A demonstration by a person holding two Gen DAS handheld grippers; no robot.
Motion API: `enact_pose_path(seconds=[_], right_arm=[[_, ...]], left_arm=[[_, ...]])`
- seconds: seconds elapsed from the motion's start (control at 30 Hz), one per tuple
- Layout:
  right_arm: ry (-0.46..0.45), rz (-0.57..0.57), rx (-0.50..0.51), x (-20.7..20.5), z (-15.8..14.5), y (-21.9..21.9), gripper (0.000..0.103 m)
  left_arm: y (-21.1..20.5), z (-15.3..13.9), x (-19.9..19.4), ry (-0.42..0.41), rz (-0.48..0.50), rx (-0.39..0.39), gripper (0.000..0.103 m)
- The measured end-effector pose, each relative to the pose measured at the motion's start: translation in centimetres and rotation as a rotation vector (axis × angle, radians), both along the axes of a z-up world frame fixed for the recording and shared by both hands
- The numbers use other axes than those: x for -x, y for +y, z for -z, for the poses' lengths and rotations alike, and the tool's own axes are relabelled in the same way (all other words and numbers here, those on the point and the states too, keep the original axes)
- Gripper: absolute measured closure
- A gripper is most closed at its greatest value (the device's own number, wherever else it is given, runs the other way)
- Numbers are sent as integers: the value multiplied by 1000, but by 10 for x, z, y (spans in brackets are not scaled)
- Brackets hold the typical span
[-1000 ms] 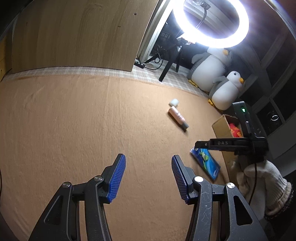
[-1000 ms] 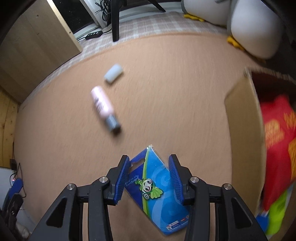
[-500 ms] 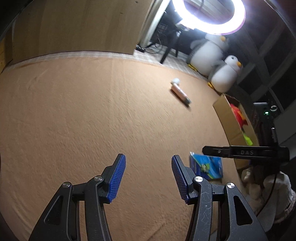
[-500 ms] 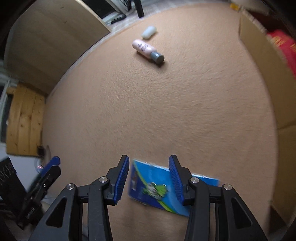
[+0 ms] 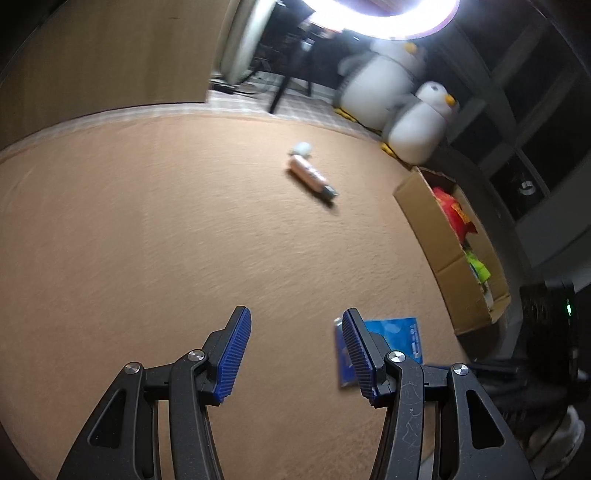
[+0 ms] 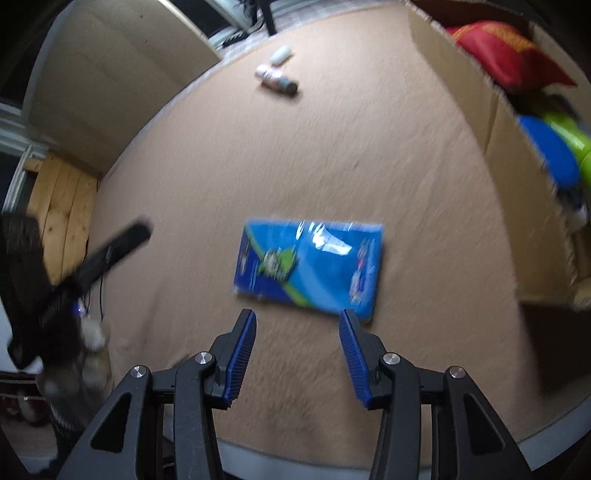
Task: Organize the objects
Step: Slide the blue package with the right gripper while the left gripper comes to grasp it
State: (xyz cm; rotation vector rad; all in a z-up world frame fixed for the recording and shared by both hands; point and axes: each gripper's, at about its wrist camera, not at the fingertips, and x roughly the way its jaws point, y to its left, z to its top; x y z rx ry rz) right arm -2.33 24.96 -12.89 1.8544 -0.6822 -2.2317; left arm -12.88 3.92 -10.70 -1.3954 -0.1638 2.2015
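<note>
A flat blue packet (image 6: 310, 266) lies on the tan carpet just beyond my right gripper (image 6: 297, 349), which is open and empty above the carpet. The packet also shows in the left wrist view (image 5: 397, 338), partly behind my right finger. My left gripper (image 5: 295, 347) is open and empty. A pink bottle with a dark cap (image 5: 310, 177) and a small white cap (image 5: 302, 148) lie far off; both show in the right wrist view, the bottle (image 6: 275, 77) and the cap (image 6: 280, 55). An open cardboard box (image 5: 439, 251) holds red, green and blue items.
Two plush penguins (image 5: 421, 122) stand beyond the box by a ring light (image 5: 380, 22). A wooden panel (image 5: 103, 55) stands at the carpet's far left. The box wall (image 6: 491, 122) is right of the packet. The other gripper's dark body (image 6: 74, 277) is at the left.
My right gripper has pulled back from the blue packet, which now lies fully beyond the fingertips. My left gripper has swung so the box and packet sit closer in its view.
</note>
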Motion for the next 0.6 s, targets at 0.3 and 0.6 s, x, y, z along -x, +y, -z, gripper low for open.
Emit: enact_pose_path(seconds=[0.3, 0.6], right_arm=[[9, 3, -17, 4, 9, -7, 60], [9, 99, 61, 17, 14, 18, 60]], left_arm=[[71, 29, 23, -13, 162, 158, 52], [70, 41, 9, -35, 233, 174, 55]])
